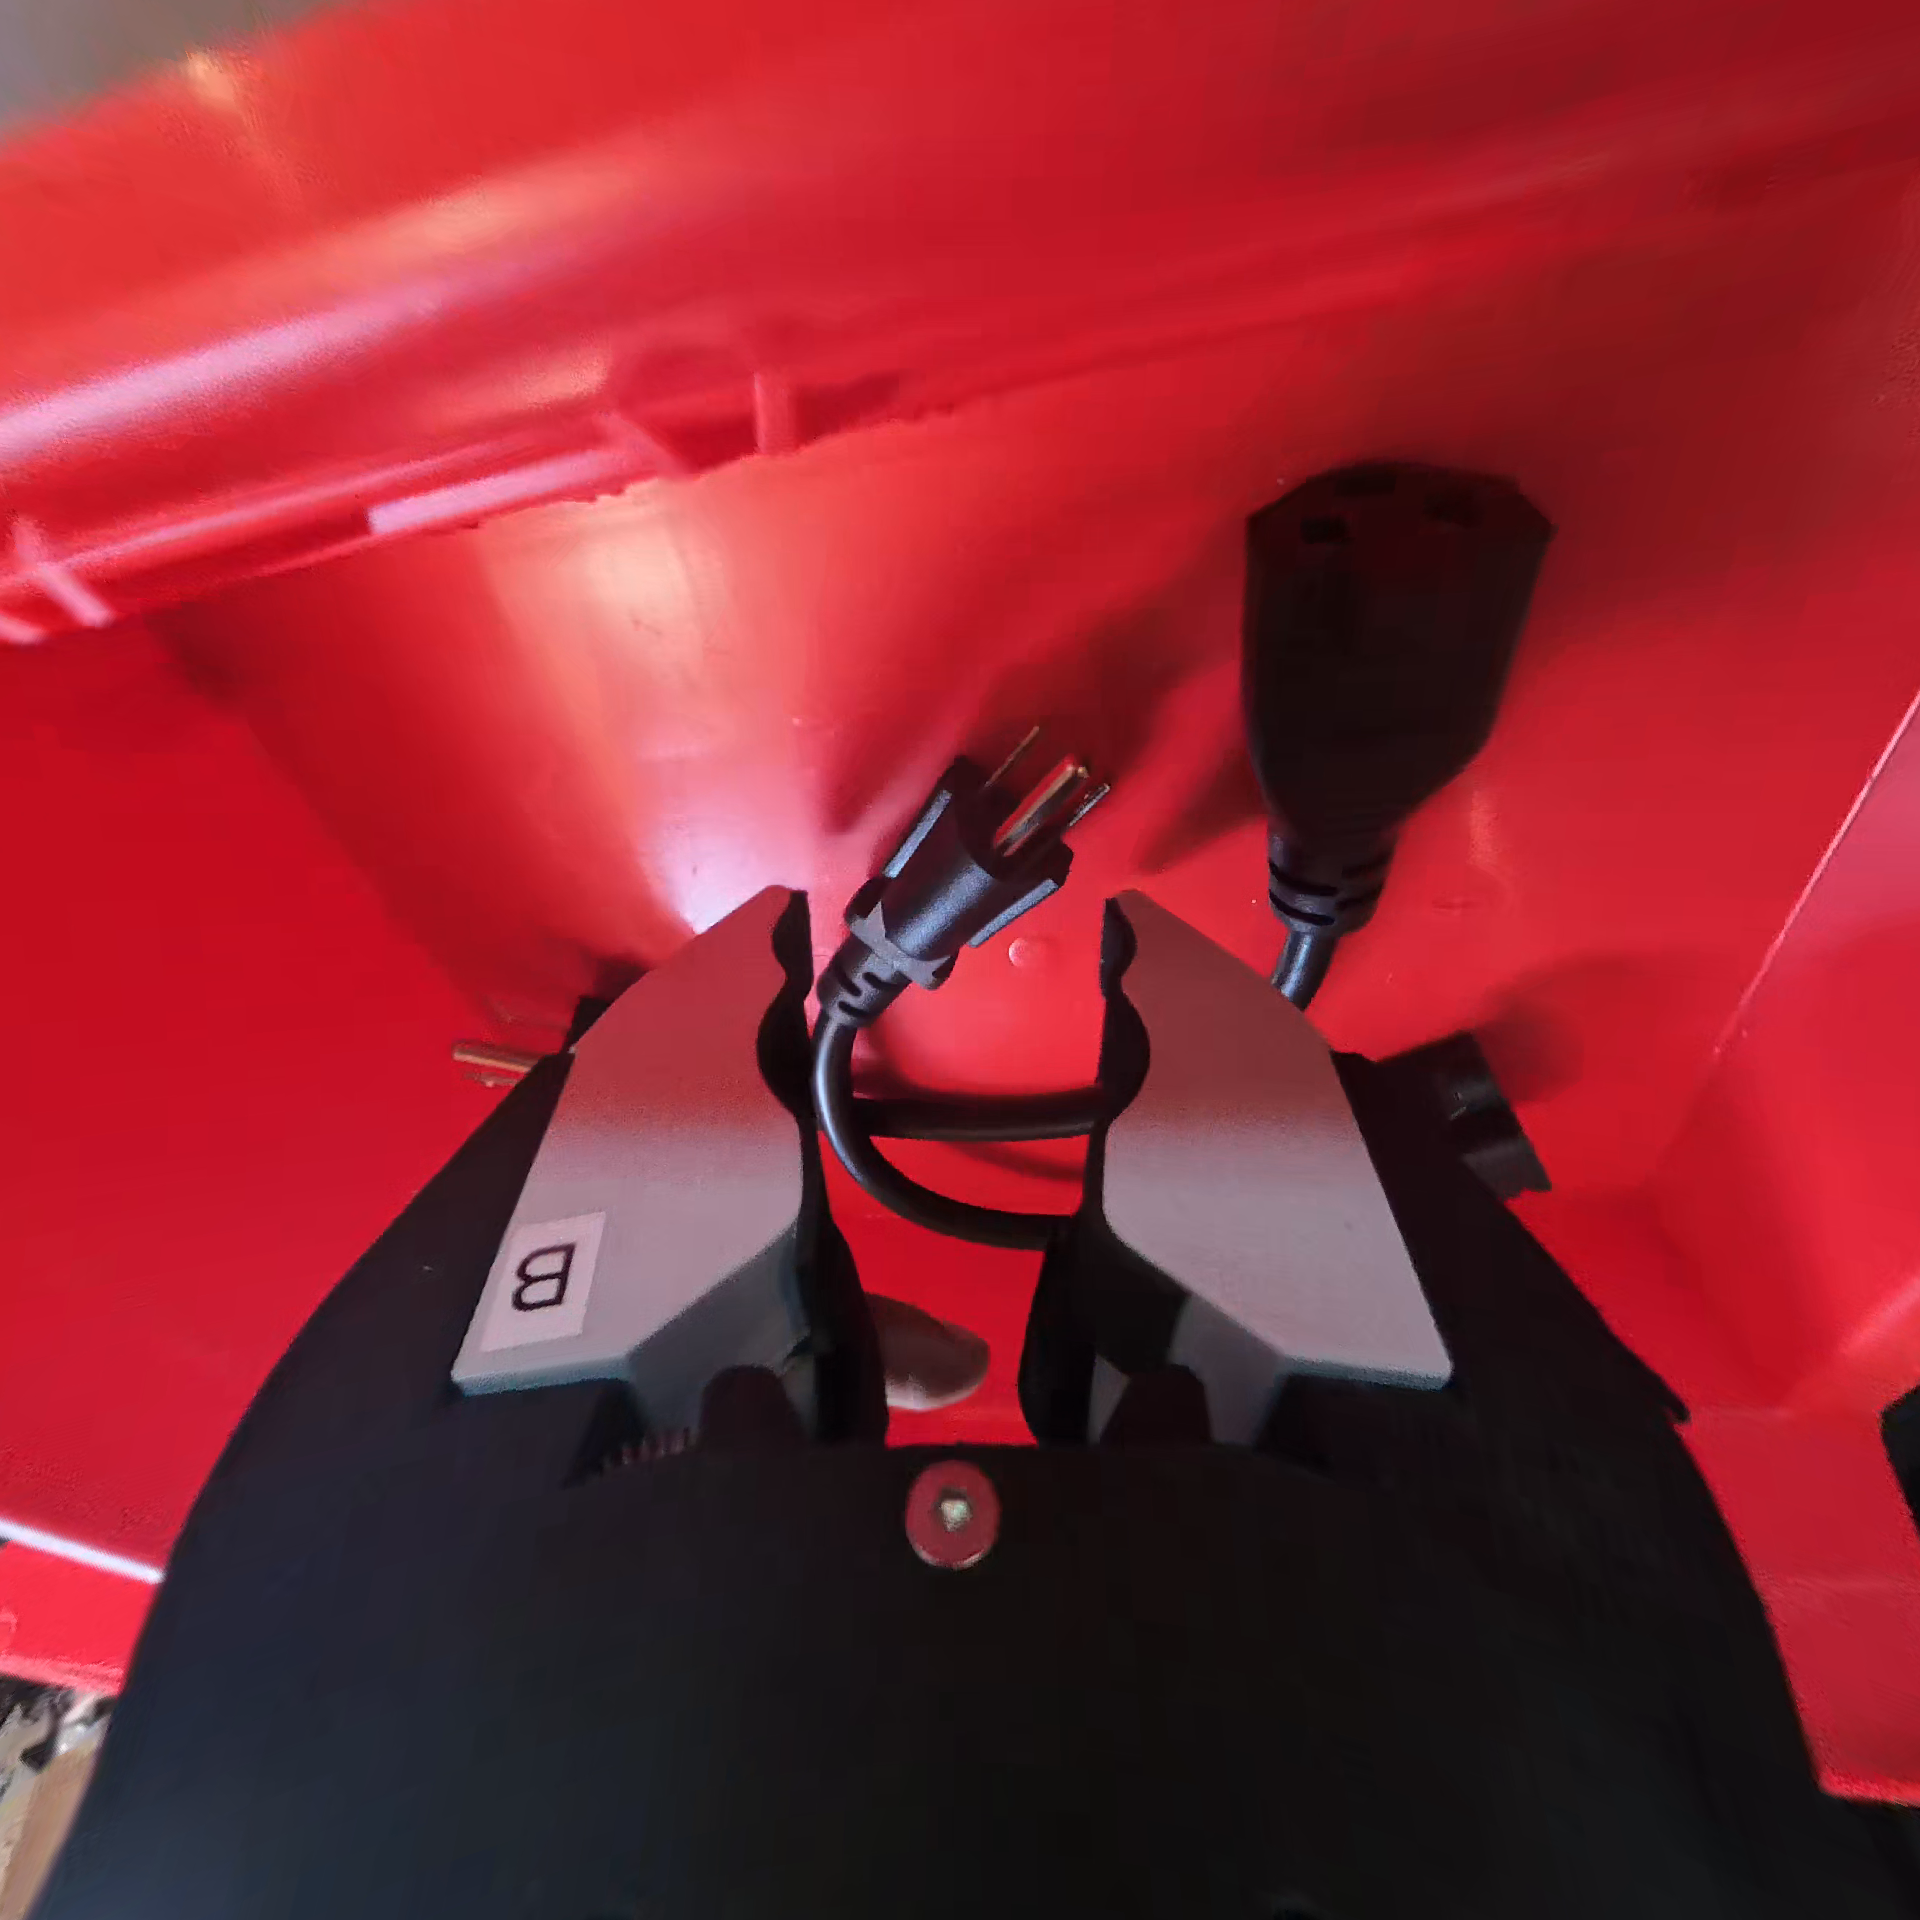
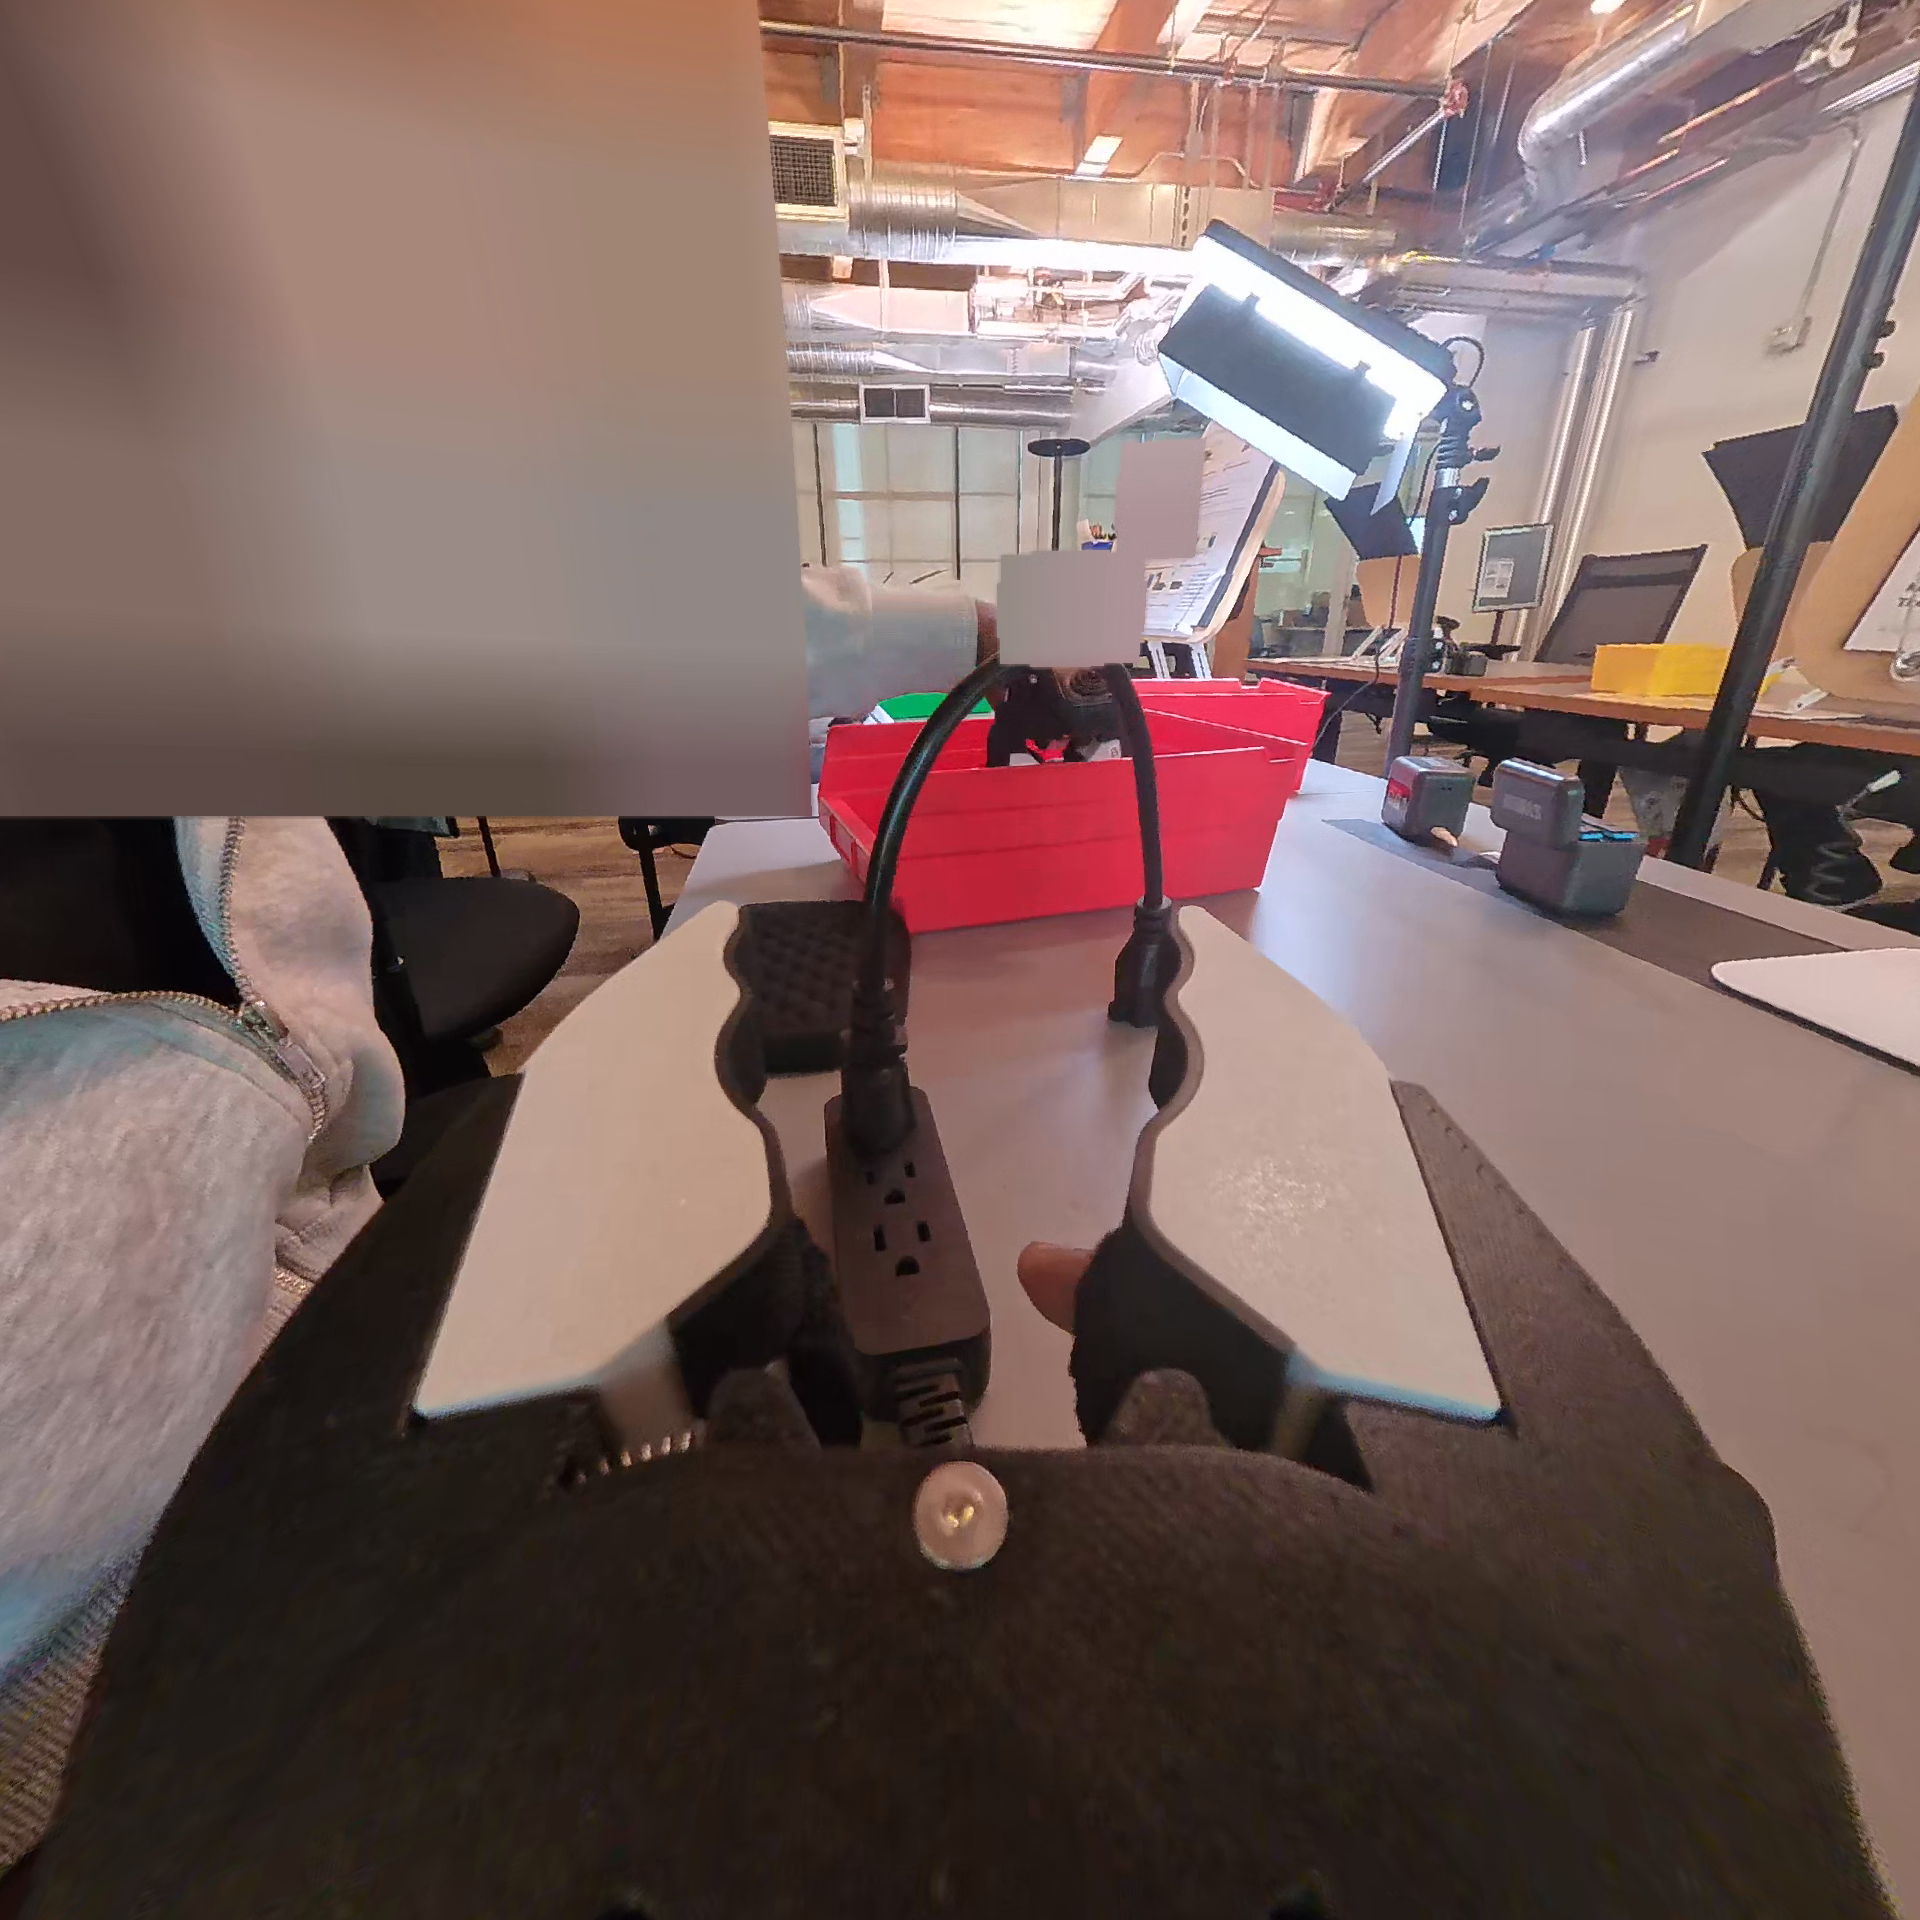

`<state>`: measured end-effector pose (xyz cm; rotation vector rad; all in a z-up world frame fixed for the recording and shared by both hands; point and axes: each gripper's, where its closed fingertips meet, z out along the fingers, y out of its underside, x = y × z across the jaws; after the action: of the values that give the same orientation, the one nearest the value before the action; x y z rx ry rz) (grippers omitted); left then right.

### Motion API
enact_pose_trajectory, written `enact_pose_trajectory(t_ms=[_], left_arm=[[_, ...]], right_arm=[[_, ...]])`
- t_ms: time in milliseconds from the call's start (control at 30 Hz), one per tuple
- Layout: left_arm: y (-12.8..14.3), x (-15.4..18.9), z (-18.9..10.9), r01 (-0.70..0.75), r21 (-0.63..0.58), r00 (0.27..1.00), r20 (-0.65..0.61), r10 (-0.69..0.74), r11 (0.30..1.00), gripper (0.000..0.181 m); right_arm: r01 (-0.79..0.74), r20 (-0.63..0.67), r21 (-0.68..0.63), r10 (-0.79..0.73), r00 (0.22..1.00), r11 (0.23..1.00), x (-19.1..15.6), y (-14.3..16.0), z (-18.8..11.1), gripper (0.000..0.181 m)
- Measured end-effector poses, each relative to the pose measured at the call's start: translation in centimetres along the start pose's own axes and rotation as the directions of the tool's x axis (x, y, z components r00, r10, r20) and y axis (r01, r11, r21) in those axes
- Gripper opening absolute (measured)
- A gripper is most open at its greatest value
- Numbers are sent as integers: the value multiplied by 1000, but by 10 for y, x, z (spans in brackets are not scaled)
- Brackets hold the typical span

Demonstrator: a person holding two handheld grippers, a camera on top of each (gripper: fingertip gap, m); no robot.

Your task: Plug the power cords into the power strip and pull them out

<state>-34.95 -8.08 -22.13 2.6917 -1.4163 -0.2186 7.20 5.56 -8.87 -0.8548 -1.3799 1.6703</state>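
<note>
One cord [image 2: 883, 935] sat plugged into the strip [image 2: 909, 1236] at centre frame, while both grippers, left [image 1: 951, 914] and right [image 2: 961, 997], gaped empty over remaining cords [image 1: 961, 883].

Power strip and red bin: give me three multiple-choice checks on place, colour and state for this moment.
1. Where does the loose three-prong plug lie?
A. in the red bin
B. on a chair
C. in the power strip

2. What colour is the power strip?
A. white
B. black
C. yellow

3. How stands the left gripper?
A. shut on the plug
B. out of view
C. open

Answers: 1 A, the plug rests on the bin's red floor. 2 B, its body is black on the grey table. 3 C, its fingers are apart, nothing clamped.
</note>
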Motion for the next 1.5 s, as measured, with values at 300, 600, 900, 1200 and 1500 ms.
enact_pose_trajectory(t_ms=[300, 600, 900, 1200, 1500], left_arm=[[3, -4, 5, -95, -81, 995, -45, 92, 992, 34], [38, -6, -102, 222, 230, 910, 299, -286, 947, 25], [45, 15, -241, 175, 772, 660, 368, -655, 611, 23], [-30, 38, -288, 8, 942, 703, 233, -671, 336, 23], [-127, 96, -357, -250, 966, 839, 185, -512, -60, 22]], right_arm=[[-6, -23, 10, 6, 1000, 1000, 5, -1, -2, 72], [52, -29, -21, -53, 998, 998, 1, 1, -1, 70], [81, -23, -33, -81, 996, 996, -4, 2, 0, 70], [104, -21, 10, -103, 994, 995, -9, -10, 3, 70], [126, -15, 234, -126, 992, 964, -44, -95, 48, 48]])
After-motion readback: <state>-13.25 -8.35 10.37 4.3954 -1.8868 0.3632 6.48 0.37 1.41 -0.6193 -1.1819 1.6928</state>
